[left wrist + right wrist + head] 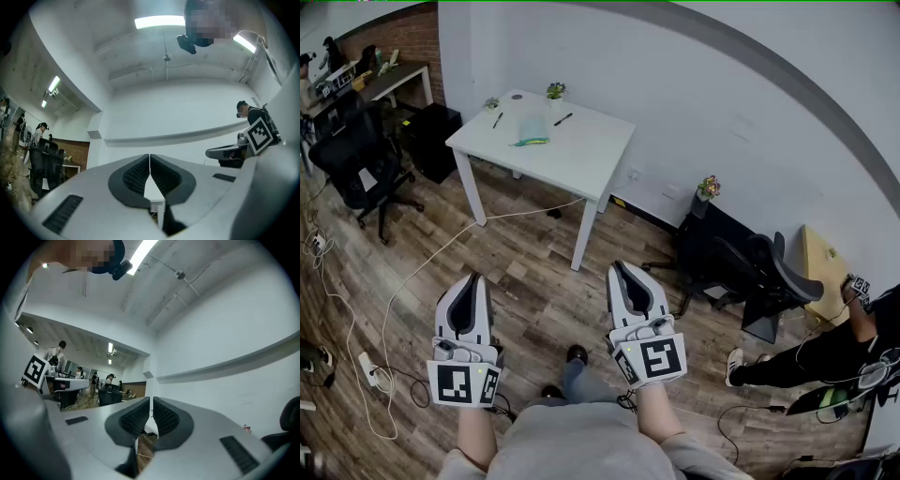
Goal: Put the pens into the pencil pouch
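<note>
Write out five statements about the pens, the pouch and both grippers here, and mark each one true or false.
1. The pencil pouch lies on the white table. True.
2. The left gripper holds a pen. False: the left gripper is shut on nothing.
3. Two pens lie on the table beside the pouch. True: one pen lies to its left in the head view, the other pen to its right.
4. The right gripper hangs over the table. False: the right gripper is shut and empty, well short of the table, above the wooden floor.
5. Only the pouch and pens are on the table. False: two small potted plants stand near its far edge.
</note>
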The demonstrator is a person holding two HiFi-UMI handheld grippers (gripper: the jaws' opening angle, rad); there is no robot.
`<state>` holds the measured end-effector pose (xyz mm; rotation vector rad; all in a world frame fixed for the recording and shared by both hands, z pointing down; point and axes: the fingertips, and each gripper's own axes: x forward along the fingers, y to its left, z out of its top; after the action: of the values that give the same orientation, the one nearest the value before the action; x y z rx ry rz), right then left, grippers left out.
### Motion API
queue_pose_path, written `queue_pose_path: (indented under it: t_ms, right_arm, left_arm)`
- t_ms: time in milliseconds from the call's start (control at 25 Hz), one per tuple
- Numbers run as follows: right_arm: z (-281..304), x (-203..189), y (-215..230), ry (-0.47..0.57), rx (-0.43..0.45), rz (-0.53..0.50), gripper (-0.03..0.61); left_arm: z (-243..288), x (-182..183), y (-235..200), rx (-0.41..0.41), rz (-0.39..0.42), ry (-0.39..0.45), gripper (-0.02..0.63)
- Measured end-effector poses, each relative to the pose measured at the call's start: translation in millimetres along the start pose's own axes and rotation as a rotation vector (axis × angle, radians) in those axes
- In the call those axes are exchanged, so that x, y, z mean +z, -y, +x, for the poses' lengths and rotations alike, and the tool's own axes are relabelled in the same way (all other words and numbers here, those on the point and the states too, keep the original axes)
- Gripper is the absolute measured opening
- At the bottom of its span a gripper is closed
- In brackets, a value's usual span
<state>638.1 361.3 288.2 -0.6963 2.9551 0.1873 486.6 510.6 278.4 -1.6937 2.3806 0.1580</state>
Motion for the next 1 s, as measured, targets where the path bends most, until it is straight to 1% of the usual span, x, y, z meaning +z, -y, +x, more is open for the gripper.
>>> queue_pose_path:
  t_ms: [520,680,840,1000]
  right_arm:
    - [-9.3,3.3,0.0,0.006,0.001,-0.008,0.041]
    - [-8.0,6.4,-2.1,0.027,0.005,-0.002,0.041]
    - [-3.9,8.3,-4.1,0.051,0.033,0.019,0.041]
    - [11.1,0.2,-3.9,0.033,0.04,0.025,0.041]
  left_arm:
    - [-4.0,4.0,9.0,-0.007,0.0,0.008,0.026]
    - [-7.9,8.0,4.6,0.004,0.011,0.022,0.026]
    - [-8.6,11.4,-2.8,0.025,0.029,0.05,0.026]
    - [-1.8,2.1,-13.0,0.037,0.014,0.029,0.026]
